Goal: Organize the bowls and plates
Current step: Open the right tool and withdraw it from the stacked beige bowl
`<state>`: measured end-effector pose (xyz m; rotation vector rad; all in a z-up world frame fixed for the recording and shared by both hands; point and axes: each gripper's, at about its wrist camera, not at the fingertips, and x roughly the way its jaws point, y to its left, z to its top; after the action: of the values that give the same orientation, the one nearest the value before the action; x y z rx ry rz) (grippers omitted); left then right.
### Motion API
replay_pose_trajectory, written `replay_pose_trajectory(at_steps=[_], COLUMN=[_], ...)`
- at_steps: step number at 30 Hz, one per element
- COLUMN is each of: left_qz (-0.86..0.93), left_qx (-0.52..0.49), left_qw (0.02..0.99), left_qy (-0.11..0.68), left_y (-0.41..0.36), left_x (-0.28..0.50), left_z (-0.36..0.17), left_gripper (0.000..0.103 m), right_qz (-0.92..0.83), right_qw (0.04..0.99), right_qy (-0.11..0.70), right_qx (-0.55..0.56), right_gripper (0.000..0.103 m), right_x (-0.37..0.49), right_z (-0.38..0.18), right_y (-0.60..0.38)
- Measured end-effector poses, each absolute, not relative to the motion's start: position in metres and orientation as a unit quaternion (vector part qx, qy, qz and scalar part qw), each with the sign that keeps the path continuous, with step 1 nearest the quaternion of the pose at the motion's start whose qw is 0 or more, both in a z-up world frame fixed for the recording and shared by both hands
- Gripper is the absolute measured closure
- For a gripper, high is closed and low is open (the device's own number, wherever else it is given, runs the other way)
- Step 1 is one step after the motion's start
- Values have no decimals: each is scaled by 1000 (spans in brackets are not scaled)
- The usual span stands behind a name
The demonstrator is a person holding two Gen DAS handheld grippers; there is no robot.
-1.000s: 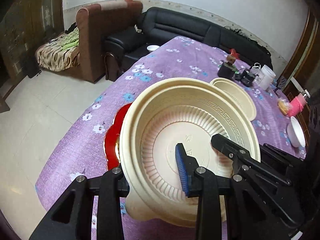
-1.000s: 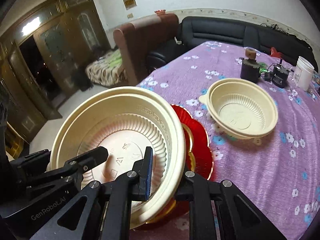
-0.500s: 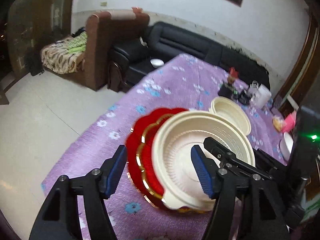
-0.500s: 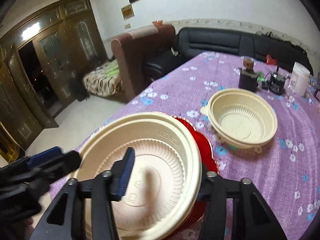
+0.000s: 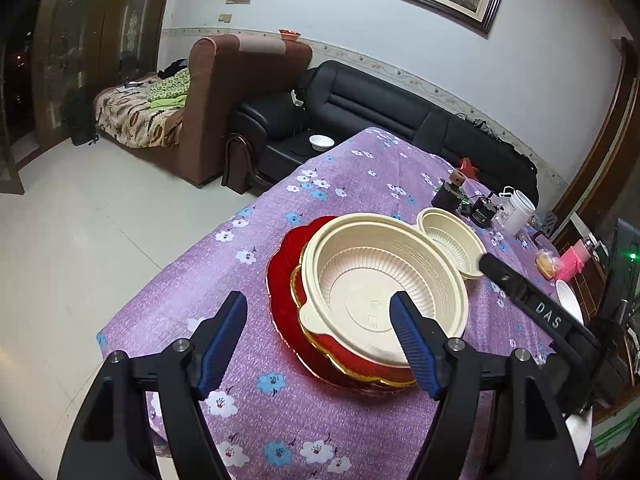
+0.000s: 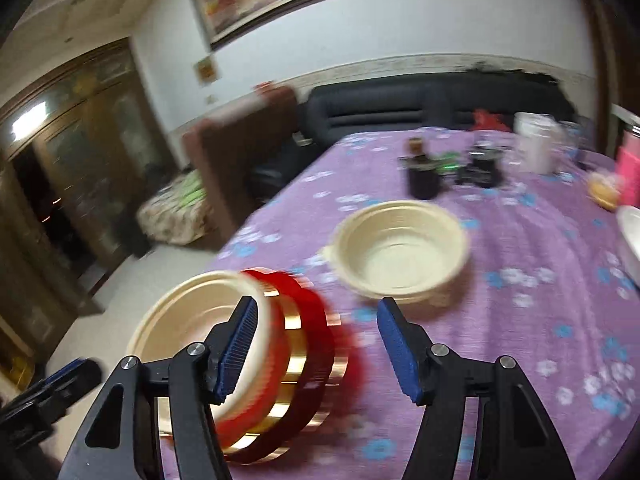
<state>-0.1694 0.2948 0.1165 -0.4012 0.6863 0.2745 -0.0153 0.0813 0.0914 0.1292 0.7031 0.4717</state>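
A large cream bowl (image 5: 384, 284) rests on a red plate with gold trim (image 5: 284, 280) on the purple floral tablecloth. A smaller cream bowl (image 5: 450, 240) stands just behind it to the right. My left gripper (image 5: 320, 332) is open and empty, raised near the front of the large bowl. My right gripper (image 6: 316, 340) is open and empty; its view is blurred. It hovers above the red plate (image 6: 312, 344), with the large bowl (image 6: 200, 312) at its left and the smaller bowl (image 6: 400, 248) ahead. One right finger (image 5: 520, 292) shows at the right of the left wrist view.
A dark jar (image 5: 448, 196), black gadgets (image 5: 480, 212) and a white container (image 5: 516, 212) stand at the table's far end. A white bowl (image 5: 568, 304) and a pink item (image 5: 576, 256) sit at the right edge. Sofas (image 5: 360, 112) stand beyond the table.
Both grippers have let go of the large cream bowl, opened wide and drawn back and up. The bowl now rests on the red plate. The right gripper has swung to the right.
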Motion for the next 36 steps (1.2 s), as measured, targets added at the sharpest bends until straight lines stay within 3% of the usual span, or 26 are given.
replay_pose_trajectory(at_steps=[13,36], left_qz=[159,145], left_qx=[-103,51], left_qw=[930,927], left_qy=[315,341], left_y=[249,134], left_x=[-181,-149], left_z=[124,116], left_gripper=[24,23], right_qz=[213,176], right_qw=[894,890], right_qy=[386,403], right_qx=[72,124], right_gripper=[36,36], right_x=[-19,-18], right_z=[59,46], right_y=[39,-60])
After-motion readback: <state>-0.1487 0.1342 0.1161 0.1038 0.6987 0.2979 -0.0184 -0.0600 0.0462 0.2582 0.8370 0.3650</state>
